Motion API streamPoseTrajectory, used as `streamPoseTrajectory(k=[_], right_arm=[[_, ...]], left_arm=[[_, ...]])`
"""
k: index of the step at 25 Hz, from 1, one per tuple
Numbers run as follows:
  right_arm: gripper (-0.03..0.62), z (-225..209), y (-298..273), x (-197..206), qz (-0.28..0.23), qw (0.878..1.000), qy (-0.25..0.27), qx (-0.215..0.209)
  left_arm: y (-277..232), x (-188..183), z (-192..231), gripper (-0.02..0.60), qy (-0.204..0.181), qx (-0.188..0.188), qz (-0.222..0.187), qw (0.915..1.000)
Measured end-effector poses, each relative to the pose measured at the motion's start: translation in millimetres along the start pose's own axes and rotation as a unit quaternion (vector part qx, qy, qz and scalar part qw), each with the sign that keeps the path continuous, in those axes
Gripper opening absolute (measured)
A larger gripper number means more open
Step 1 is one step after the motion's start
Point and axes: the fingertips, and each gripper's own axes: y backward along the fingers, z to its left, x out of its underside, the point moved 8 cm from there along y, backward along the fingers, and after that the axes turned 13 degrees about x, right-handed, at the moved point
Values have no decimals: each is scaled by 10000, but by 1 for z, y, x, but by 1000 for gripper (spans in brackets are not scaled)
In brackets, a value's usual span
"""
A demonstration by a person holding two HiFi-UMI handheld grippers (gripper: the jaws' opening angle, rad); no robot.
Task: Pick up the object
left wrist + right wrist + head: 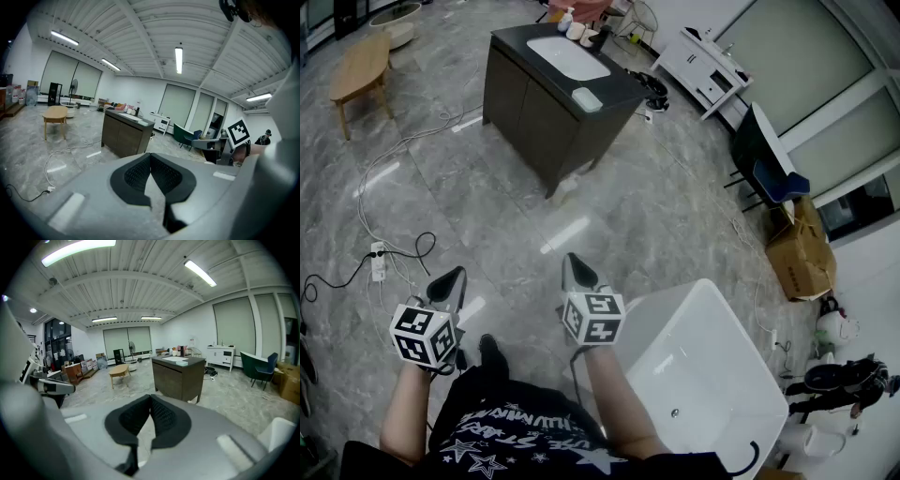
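Note:
Both grippers are held side by side above the grey marble floor, pointing towards a dark vanity cabinet [546, 103] some way ahead. My left gripper [447, 281] is shut, its black pads [140, 171] meeting at the tips with nothing between them. The right gripper [575, 267] is shut and empty too, pads [161, 416] touching. On the cabinet's top lie a white sink basin [568, 56], a pale green block [587, 98] and some small bottles [574, 24]. From both gripper views the cabinet [125, 133] [180, 376] stands well beyond the jaws.
A white bathtub [741, 394] stands close at my right. White and black cables [370, 202] and a power strip [379, 262] lie on the floor at left. Farther off are a wooden table [360, 66], a white sideboard [703, 67], a dark chair [764, 159] and cardboard boxes [802, 251].

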Motion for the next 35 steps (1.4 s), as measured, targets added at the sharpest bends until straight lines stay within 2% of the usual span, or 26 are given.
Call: streamPoseTrajectory(k=[4, 7, 10, 13, 18, 23, 29, 35], right_arm=[[5, -17, 30, 22, -40, 9998, -56, -165], [5, -32, 58, 37, -6, 9997, -127, -203], [5, -37, 78, 43, -83, 9995, -136, -280], [5, -43, 90, 48, -89, 9994, -164, -307], [5, -49, 96, 50, -91, 9993, -134, -349], [5, -45, 73, 31, -200, 9987, -244, -411], [5, -23, 28, -24, -612, 9973, -218, -331], [137, 5, -11, -59, -792, 9964, -196, -220]], left_arm=[[1, 22, -34, 8, -14, -86, 62, 9999], [2, 38, -61, 8, -123, 0, 262, 9996], [13, 38, -73, 8, -203, -85, 270, 9994], [23, 42, -85, 8, -138, -228, 172, 9995], [28, 60, -98, 8, 11, -240, 266, 9994], [18, 50, -83, 8, 65, -187, 239, 9995], [-4, -8, -37, 8, -145, -53, -95, 9998], [-15, -42, 7, 8, -258, 117, -291, 9992]])
